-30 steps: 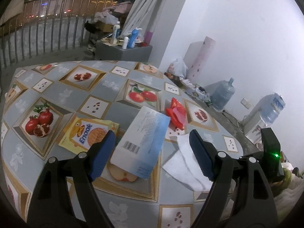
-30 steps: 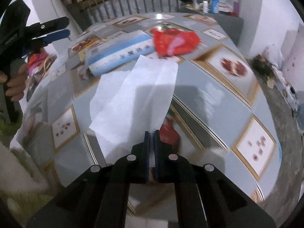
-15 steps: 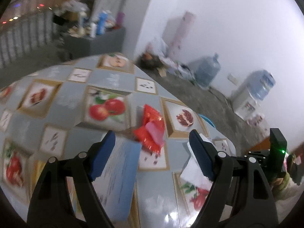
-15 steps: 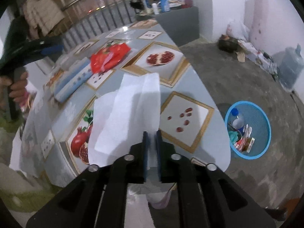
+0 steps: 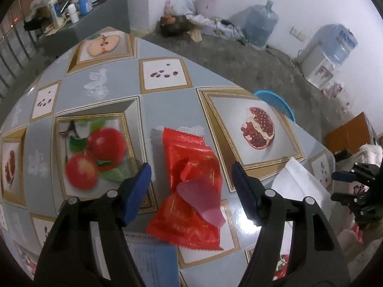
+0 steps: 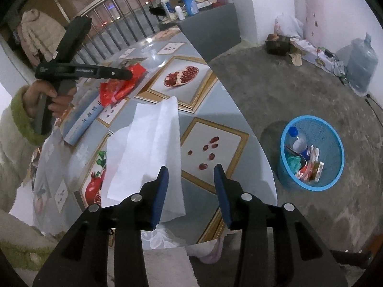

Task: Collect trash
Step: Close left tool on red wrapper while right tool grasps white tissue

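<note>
White tissue (image 6: 146, 148) now loose beside opening right claw (image 6: 190, 186); red wrapper (image 5: 191, 186) under closing left claw (image 5: 191, 179).

Fruit-print table (image 5: 165, 105): red wrapper (image 5: 191, 186), white tissue (image 6: 148, 148), blue box, possibly carton (image 6: 83, 119).

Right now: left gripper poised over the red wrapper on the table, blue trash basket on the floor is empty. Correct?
Not quite. The blue trash basket on the floor is not empty: the right wrist view shows a bottle and wrappers inside it. The rest holds: the left gripper is poised over the red wrapper on the table, its jaws closing, not yet pressing it.
</note>
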Demonstrator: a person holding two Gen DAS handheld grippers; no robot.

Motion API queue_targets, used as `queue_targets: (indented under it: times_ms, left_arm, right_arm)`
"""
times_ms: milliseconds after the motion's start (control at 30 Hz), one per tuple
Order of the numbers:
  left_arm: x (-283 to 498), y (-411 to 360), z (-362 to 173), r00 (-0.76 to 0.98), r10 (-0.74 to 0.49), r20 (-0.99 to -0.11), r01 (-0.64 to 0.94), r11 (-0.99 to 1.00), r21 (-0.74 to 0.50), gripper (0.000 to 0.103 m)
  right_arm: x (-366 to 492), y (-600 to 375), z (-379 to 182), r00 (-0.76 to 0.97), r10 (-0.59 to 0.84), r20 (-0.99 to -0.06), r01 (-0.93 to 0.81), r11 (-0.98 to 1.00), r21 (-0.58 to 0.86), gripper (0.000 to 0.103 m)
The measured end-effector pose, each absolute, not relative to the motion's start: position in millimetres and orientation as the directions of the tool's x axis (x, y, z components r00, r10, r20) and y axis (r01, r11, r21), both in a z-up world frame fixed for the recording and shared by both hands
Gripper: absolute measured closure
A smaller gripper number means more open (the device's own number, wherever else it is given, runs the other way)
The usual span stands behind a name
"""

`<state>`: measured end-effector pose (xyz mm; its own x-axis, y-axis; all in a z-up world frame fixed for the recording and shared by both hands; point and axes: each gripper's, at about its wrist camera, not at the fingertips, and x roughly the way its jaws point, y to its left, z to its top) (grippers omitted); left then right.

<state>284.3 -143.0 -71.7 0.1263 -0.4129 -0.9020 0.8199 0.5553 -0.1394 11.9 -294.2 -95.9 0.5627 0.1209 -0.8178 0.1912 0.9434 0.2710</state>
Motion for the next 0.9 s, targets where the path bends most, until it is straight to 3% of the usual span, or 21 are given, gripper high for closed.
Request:
queue_targets:
  times_ms: [267,733,900]
  left_arm:
    - [283.3,-160.2,-86.8,0.169,-0.321,-0.932,0.848,0.530,-0.029,0.044]
    - [280.6,-174.1,-76.8,0.237,-0.308,-0.921,0.856,0.515,0.048,0.082]
    - [272.7,-162.6,-45.5,0.289,-0.382,-0.878,0.838,0.544,0.039,0.086]
  right_arm:
    - [13.1,-293.8,-94.9,0.567,0.120,-0.815,0.194,0.942,0.274,0.064]
    - [1.3,-294.7,-85.1,0.596,0.109,-0.795,0.208,0.936,0.284,0.064]
    - [-7.2,-293.9,-78.8,0.617,0.104,-0.780,0.206,0.935,0.288,0.064]
